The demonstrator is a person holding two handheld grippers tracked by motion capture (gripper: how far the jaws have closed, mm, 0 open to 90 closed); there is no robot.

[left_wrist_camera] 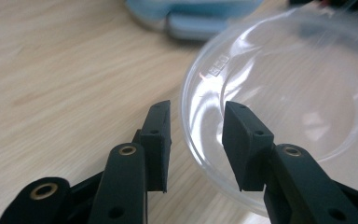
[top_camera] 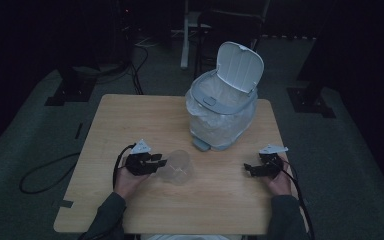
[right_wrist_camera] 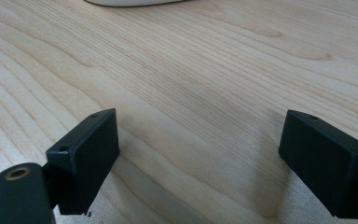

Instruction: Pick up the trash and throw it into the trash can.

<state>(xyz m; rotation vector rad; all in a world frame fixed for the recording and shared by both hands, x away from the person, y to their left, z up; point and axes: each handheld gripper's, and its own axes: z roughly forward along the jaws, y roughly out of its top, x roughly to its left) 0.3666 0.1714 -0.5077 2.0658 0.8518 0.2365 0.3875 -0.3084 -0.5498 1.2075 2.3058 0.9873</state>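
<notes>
Jaws of the left tool (left_wrist_camera: pixel 196 140) straddle the rim of a clear plastic cup (left_wrist_camera: pixel 279 107) lying on the counter (top_camera: pixel 130 120), not yet pinching. Right tool (right_wrist_camera: pixel 198 163) gapes wide near the right edge, holding nothing.

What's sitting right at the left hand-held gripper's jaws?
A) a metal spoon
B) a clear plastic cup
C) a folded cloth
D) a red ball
B: the rim of a clear plastic cup sits between the jaws of the left hand-held gripper, on the table.
</notes>
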